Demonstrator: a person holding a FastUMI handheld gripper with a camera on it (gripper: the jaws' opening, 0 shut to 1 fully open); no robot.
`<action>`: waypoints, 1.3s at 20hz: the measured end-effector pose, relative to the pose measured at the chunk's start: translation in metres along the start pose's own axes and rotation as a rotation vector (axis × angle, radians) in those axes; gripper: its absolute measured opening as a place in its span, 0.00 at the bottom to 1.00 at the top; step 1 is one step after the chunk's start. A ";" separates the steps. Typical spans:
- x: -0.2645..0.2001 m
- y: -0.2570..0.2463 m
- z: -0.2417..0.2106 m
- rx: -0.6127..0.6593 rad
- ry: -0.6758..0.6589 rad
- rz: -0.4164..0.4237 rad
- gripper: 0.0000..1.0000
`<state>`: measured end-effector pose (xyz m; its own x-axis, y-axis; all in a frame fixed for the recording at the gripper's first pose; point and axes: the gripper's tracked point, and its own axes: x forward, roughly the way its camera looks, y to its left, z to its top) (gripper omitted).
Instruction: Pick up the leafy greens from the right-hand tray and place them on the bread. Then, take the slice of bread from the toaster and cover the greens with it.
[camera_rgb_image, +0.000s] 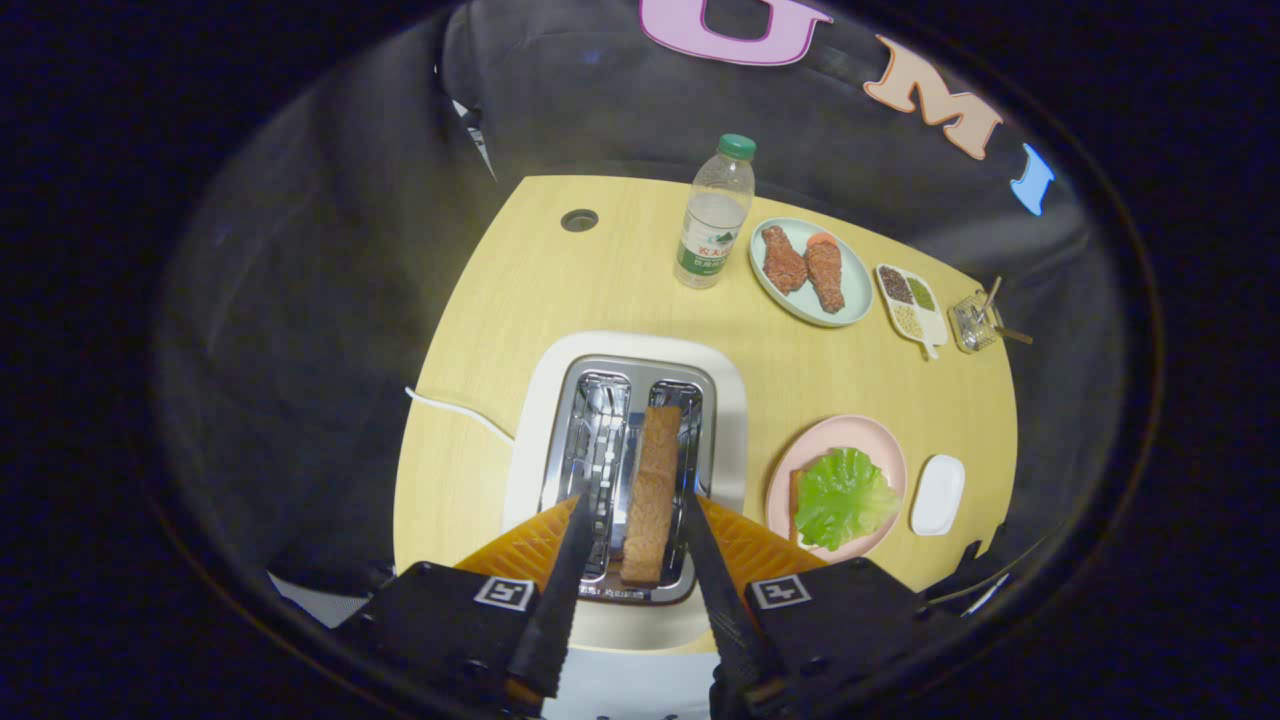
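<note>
The gripper (633, 500) hangs above the toaster (628, 470), its two fingers (560, 580) spread apart with one on each side of the slice of bread (652, 495); neither finger touches the slice, so the tongs are released and hold nothing. The bread stands on edge in the right-hand slot of the toaster, its crust poking up between the fingers, while the left-hand slot beside it shows bare metal. A white cord (455, 412) runs off the toaster's left side across the wooden table (600, 280). Just right of the toaster sits a pink plate (835, 432) on which the leafy greens (845, 497) lie, spread over a slice whose edge peeks out at their left. Right of that plate rests a small white tray (938, 494). Farther back on the table stands a clear water bottle (715, 212) with a green cap, then a pale blue plate (855, 300) carrying two browned pieces of food, a little divided dish of seeds (908, 300), and a small wire basket (975, 322) at the far right.
</note>
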<state>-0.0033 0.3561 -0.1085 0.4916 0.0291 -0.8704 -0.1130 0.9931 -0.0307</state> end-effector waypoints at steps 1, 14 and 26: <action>0.001 -0.002 0.001 0.002 0.000 -0.005 0.65; -0.032 -0.021 0.019 0.084 -0.084 0.051 0.16; -0.118 -0.060 0.017 0.153 -0.179 0.267 0.16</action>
<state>-0.0402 0.2947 0.0046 0.6074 0.2956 -0.7373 -0.1339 0.9530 0.2717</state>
